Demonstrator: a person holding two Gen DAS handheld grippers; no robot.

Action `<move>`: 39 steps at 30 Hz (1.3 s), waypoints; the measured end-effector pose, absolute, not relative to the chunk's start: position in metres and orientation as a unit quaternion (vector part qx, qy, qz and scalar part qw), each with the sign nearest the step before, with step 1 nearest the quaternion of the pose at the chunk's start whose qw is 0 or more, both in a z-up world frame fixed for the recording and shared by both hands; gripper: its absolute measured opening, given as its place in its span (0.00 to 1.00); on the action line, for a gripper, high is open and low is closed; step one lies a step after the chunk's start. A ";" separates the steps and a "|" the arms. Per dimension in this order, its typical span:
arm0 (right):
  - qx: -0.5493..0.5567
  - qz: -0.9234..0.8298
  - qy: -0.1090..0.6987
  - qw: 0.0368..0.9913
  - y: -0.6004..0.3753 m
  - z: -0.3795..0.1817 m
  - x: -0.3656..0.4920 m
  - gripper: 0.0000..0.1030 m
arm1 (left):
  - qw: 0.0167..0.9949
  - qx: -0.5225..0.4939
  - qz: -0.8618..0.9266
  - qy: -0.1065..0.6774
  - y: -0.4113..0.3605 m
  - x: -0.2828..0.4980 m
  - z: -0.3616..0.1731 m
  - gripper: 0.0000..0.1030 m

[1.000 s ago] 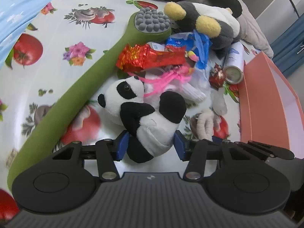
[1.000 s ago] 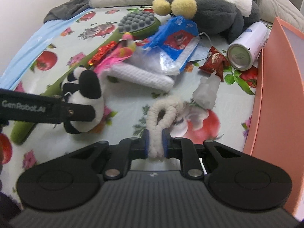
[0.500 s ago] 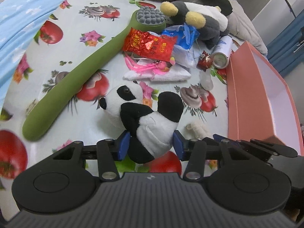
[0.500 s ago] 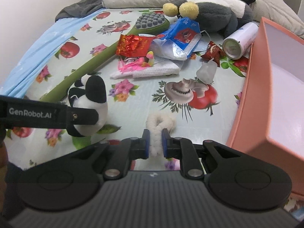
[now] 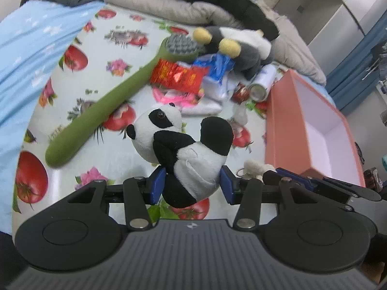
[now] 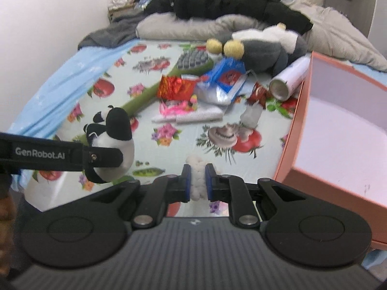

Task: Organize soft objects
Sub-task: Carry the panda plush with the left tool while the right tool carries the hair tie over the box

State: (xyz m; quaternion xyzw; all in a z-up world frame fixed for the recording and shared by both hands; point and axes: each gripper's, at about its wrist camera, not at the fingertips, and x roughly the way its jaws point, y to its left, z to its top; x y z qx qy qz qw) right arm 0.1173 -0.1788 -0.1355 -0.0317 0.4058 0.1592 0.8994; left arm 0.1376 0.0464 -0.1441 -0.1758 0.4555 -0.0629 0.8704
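Note:
My left gripper [image 5: 192, 186] is shut on a black-and-white panda plush [image 5: 183, 145] and holds it above the fruit-print bedsheet; the panda also shows at the left of the right wrist view [image 6: 113, 145]. My right gripper [image 6: 198, 182] is shut on a white fluffy rope toy [image 6: 198, 176], also lifted; the toy shows in the left wrist view [image 5: 256, 166]. An open pink box [image 6: 300, 111] with a white inside stands at the right [image 5: 273, 120]. A grey-and-white plush with yellow ears [image 6: 263, 48] lies at the back.
A long green massage brush [image 5: 108, 101], red [image 6: 176, 87] and blue snack bags [image 6: 227, 77], a pink ribbon on a white cloth [image 6: 191, 113], a white can [image 6: 290, 77] and small wrappers lie mid-bed. Pillows and dark clothes [image 6: 229, 2] are piled at the back.
Both grippers have lifted and pulled back from the pile, each with its toy in it. The pink box now shows more of its inside.

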 end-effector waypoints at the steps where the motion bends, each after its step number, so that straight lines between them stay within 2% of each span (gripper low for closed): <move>1: -0.030 0.159 0.400 0.902 -0.180 -0.130 0.115 0.15 | 0.873 -0.171 -0.064 0.451 0.046 0.136 -0.138 0.53; 20: -0.006 0.157 0.296 0.942 -0.208 -0.032 0.082 0.15 | 0.907 -0.132 -0.122 0.381 0.009 0.110 -0.045 0.53; 39: 0.006 0.070 0.260 0.963 -0.270 -0.002 0.054 0.15 | 0.905 -0.095 -0.225 0.350 -0.071 0.114 -0.006 0.53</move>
